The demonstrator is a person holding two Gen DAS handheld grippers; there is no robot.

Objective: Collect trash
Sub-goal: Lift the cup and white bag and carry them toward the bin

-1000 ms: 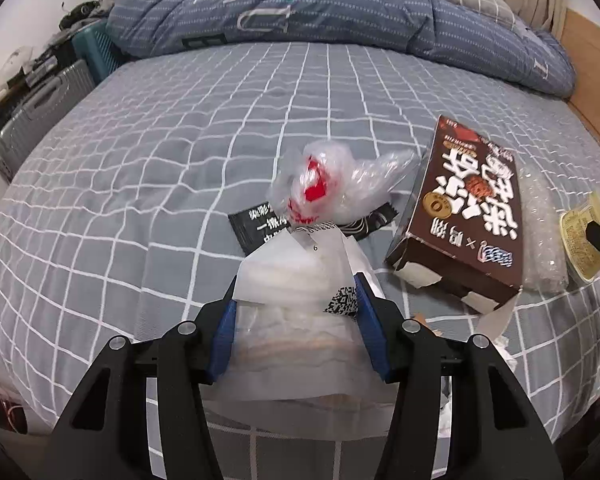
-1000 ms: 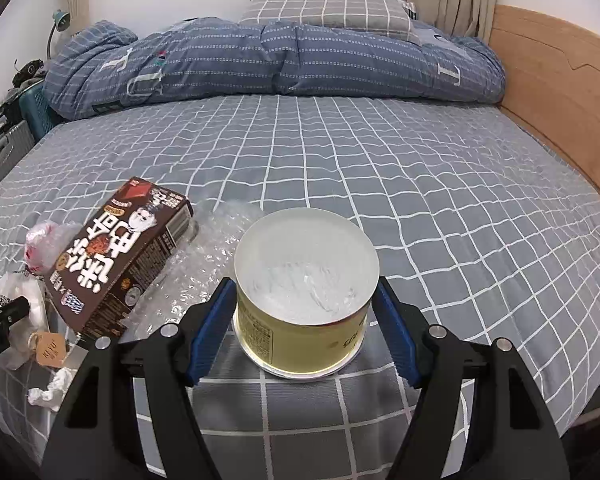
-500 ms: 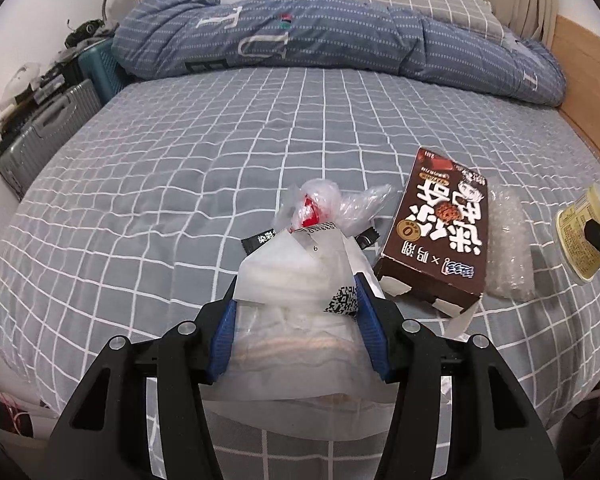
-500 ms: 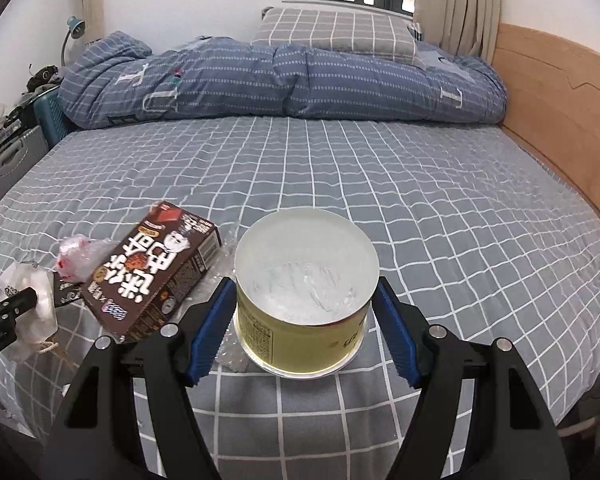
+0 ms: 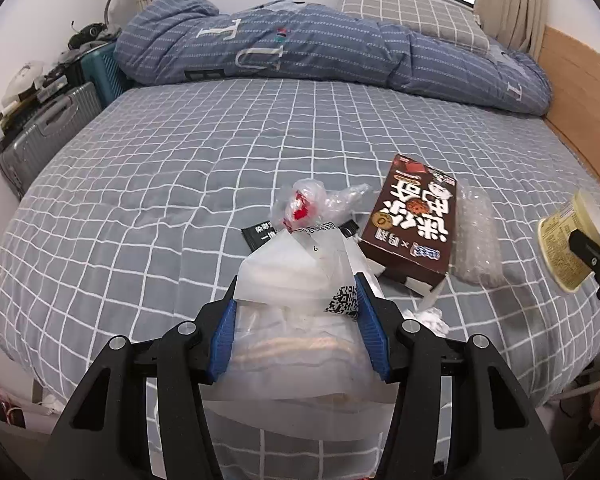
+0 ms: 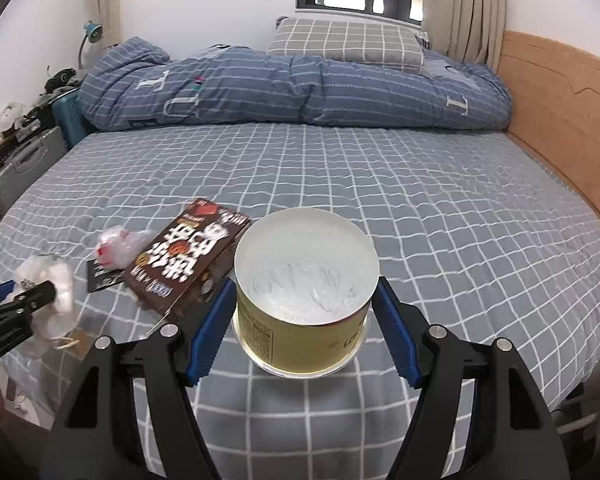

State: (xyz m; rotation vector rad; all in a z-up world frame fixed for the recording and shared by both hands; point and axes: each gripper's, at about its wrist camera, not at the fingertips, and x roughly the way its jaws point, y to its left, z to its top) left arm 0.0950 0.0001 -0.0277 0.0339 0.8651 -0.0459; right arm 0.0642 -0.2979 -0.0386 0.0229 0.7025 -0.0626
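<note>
My left gripper [image 5: 296, 300] is shut on a white plastic bag [image 5: 296, 276] with a QR label, held above the near edge of the bed. My right gripper [image 6: 305, 300] is shut on a yellow tub [image 6: 306, 304] with a clear lid, lifted over the bed; the tub also shows in the left wrist view [image 5: 568, 240]. On the grey checked bedspread [image 5: 180, 160] lie a brown snack box [image 5: 414, 220], a clear wrapper with red print [image 5: 304, 204], a black sachet [image 5: 260, 236], bubble wrap [image 5: 476, 236] and a crumpled tissue [image 5: 430, 314].
A rolled blue duvet [image 6: 292, 88] and a checked pillow [image 6: 348, 44] lie at the far side. A wooden headboard [image 6: 560, 96] runs along the right. Suitcases [image 5: 40, 136] and clutter stand left of the bed.
Both grippers have drawn back and up from the bed, each with its load. The items left on the bed look smaller and farther away.
</note>
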